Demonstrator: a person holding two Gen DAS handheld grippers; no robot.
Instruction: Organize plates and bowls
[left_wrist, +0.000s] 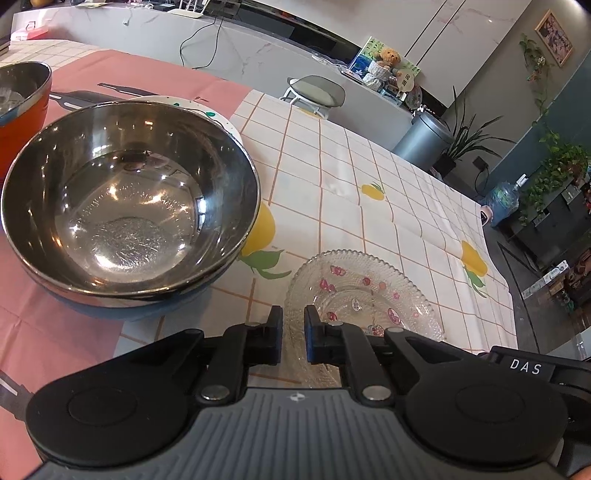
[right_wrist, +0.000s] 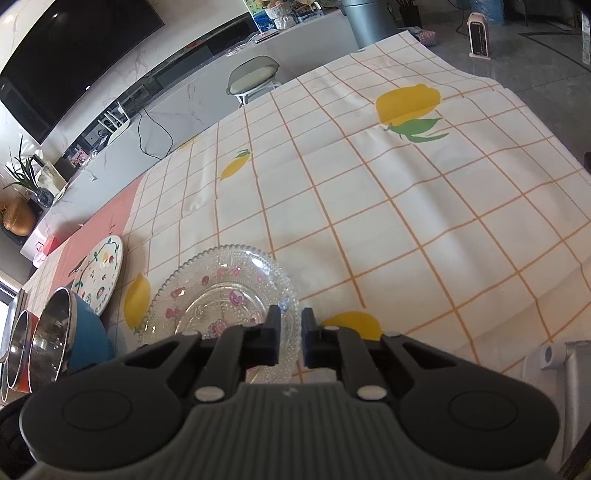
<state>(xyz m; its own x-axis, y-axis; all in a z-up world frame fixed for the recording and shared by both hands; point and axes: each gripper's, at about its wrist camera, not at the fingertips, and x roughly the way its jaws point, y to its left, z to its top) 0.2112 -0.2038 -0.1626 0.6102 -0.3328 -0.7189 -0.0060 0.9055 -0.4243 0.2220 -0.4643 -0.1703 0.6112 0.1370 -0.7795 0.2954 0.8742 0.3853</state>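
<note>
**Two grippers pinched on one glass plate, sorting mostly still ahead**

Two bowls look nested already: the steel-lined bowl (left_wrist: 129, 199) sits inside a blue shell of the same shape, a second rim line showing just under the top one (could be one double-walled bowl, can't tell). Far left of it is another steel bowl with an orange outside (left_wrist: 22, 96), standing apart. A white painted plate (right_wrist: 99, 275) lies flat behind the blue bowl, partly hidden by it in your left view.

Your current item is the clear glass plate (right_wrist: 225, 291), on the checked tablecloth (right_wrist: 406, 206) near you, right of the blue bowl and not touching it. Your left gripper (left_wrist: 293, 332) has its jaws nearly together across the plate's near-left rim; your right gripper (right_wrist: 287, 334) is closed down on the rim at its near-right edge. Glass shows between the pads in both views, so I read both as gripping the plate. It still looks flat on the cloth.

Left to do, my guess: move the glass plate onto or beside the painted plate, then bring the orange bowl to the blue one.

Materials:
- Glass plate: transparent, beaded all over, scalloped edge, pink flower prints, shallow well. Likely slippery and brittle at the rim, so keep it level.
- Bowls: polished steel inside, mirror reflections, round and deep; painted outsides.
- Painted plate: glossy white, green vine border.
- Cloth: soft, creased, orange grid with lemons; pink panel at far left.
</note>
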